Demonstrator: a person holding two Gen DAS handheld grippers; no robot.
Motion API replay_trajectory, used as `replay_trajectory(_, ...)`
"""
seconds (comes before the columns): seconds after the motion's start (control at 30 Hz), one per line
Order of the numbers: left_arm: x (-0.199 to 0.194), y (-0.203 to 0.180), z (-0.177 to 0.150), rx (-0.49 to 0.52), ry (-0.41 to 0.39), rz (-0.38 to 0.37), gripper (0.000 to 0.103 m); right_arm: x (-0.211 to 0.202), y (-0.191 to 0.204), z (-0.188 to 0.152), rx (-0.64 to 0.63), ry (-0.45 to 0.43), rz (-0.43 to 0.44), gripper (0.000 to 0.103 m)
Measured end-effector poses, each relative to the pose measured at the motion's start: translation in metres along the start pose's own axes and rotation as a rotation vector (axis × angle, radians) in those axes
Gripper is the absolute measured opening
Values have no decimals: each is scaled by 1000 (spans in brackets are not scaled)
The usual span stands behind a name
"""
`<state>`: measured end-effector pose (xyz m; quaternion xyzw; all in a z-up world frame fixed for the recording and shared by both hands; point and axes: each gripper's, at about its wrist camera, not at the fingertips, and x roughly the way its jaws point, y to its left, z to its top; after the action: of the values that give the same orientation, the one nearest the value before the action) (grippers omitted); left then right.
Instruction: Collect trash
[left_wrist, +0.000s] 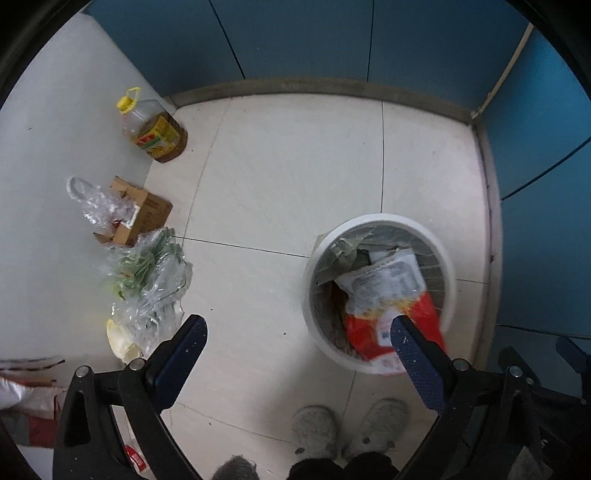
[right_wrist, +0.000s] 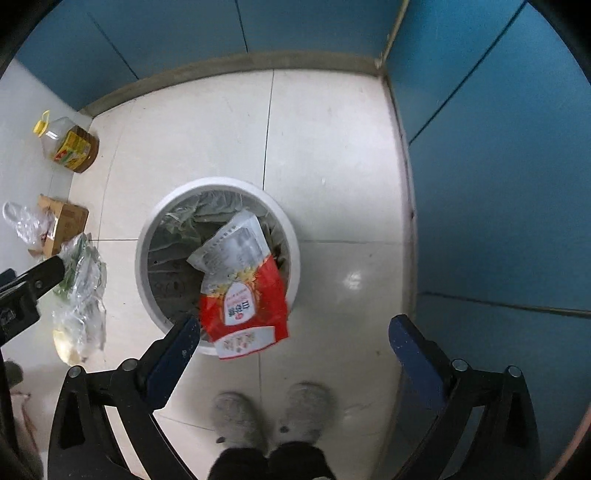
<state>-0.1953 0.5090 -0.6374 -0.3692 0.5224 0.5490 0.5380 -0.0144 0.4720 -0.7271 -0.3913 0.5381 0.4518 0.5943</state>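
A white round bin (left_wrist: 369, 221) (right_wrist: 218, 183) stands on the tiled floor, with crumpled wrappers inside it. A red and white plastic bag (left_wrist: 384, 291) (right_wrist: 243, 302) sits half in the bin, its red end hanging over the near rim. My left gripper (left_wrist: 297, 323) is open above the floor to the left of the bin, and its right finger (left_wrist: 413, 354) overlaps the bag's red end in the view. My right gripper (right_wrist: 295, 325) is open over the near rim, with the bag beside its left finger (right_wrist: 177, 350). Neither gripper's pads press on the bag.
Along the left wall stand an oil bottle (left_wrist: 155, 129) (right_wrist: 70, 144), a cardboard box (left_wrist: 144, 212) (right_wrist: 62, 221) and clear plastic bags with greens (left_wrist: 147, 273) (right_wrist: 81, 280). Blue panels close off the back and right. A person's grey slippers (left_wrist: 347, 428) (right_wrist: 273, 413) are at the bottom.
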Motion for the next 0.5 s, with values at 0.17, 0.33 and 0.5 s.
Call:
replay_trajectory(0.17, -58, 7, -17, -24, -41, -4, 102, -51, -5, -13, -27, -40, -2, 103)
replay_trajectory(0.33, -124, 18, -36, -59, -70, -31, 102, -129, -15, -33, -43, -89, 8, 103)
replay_trajectory(0.5, -210, 39, -61, -79, -124, -59, 102, -224, -18, -59, -50, -152, 20, 103)
